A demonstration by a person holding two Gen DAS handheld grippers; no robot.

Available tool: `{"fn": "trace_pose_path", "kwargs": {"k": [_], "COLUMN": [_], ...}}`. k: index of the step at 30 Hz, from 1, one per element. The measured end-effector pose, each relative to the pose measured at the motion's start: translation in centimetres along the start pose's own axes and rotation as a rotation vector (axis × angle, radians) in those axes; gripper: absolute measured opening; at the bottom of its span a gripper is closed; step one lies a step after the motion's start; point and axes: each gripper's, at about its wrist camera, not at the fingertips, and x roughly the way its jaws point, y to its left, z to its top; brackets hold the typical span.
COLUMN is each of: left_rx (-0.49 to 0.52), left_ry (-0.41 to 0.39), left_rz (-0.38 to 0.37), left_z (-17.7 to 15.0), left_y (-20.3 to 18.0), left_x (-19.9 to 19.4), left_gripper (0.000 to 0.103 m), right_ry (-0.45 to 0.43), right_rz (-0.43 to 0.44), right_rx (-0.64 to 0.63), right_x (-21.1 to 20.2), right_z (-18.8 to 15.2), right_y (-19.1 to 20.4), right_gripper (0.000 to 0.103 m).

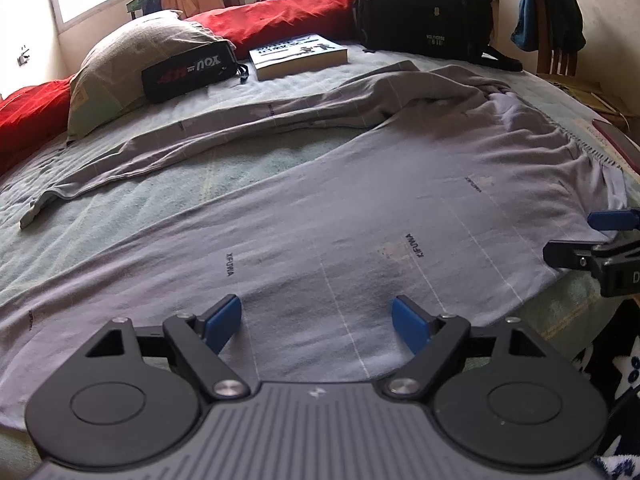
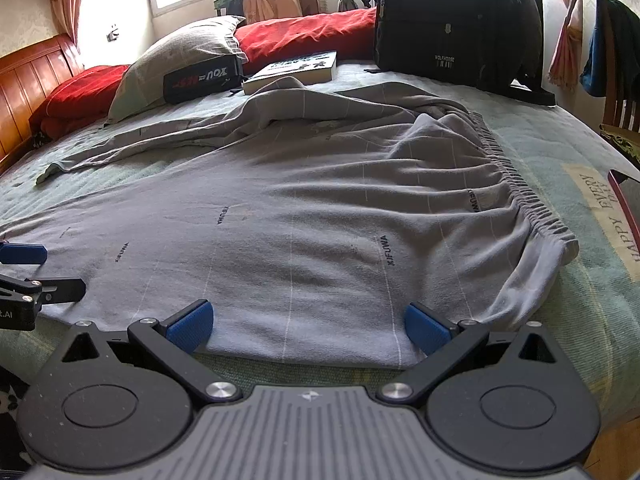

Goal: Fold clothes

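In the left wrist view the left gripper (image 1: 317,322) hangs with its blue pads spread wide and nothing between them, poised over the near leg of the grey trousers (image 1: 360,208), which lie spread across the bed (image 1: 120,208); the other leg (image 1: 224,136) trails away toward the pillow (image 1: 132,60), while a book (image 1: 298,56), a black pouch (image 1: 188,74) and a backpack (image 1: 424,4) sit well beyond it. The right gripper (image 1: 588,236) shows at the right edge, by the near hem side of the cloth. In the right wrist view that right gripper (image 2: 308,330) is likewise spread and empty, right at the near edge of the trousers, with the elastic waistband (image 2: 516,184) gathered off to the right and the left gripper (image 2: 36,268) just beside the cloth at the left. The fold looks not yet begun: both grippers seem lined up for a first grasp. The next move probably calls for lowering each onto the near edge, pinching the fabric, and carrying it over onto the far leg without dragging in the bedcover.
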Motion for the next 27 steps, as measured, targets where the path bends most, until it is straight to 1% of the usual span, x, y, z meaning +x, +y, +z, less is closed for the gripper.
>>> {"fn": "trace_pose_path", "kwargs": {"k": [12,16,18,19,20,24,26,27], "left_rx": [0.012,-0.004,-0.003,0.000,0.010,0.012,0.011,0.000], "left_ry": [-0.005,0.011,0.011,0.007,-0.013,-0.050,-0.065,-0.050], "left_rz": [0.004,-0.010,-0.019,-0.023,-0.025,-0.019,-0.018,-0.028], "left_z": [0.4,0.1,0.3,0.4,0.6,1.7,2.2,1.9], "left_y": [-0.1,0.2,0.4,0.5,0.5,0.9,1.1,1.1], "left_x": [0.0,0.6,0.0,-0.4,-0.8,-1.0,-0.9,-0.4], "left_gripper": [0.083,0.086,0.086,0.086,0.086,0.086,0.086,0.086], "right_ry": [-0.003,-0.003,-0.013,-0.024,-0.045,-0.110,-0.106,-0.083], "right_rz": [0.000,0.010,0.028,0.040,0.050,0.058,0.047,0.021], "right_rx": [-0.005,0.001,0.008,0.012,0.012,0.012,0.031,0.048], "right_x": [0.1,-0.3,-0.9,-1.2,-1.6,-1.4,-0.4,0.2], "right_z": [-0.1,0.1,0.4,0.6,0.9,2.8,3.0,2.8], "right_y": [-0.1,-0.2,-0.5,-0.7,-0.9,-1.9,-3.0,-3.7], "right_gripper": [0.103,0.103,0.103,0.103,0.103,0.103,0.103,0.103]}}
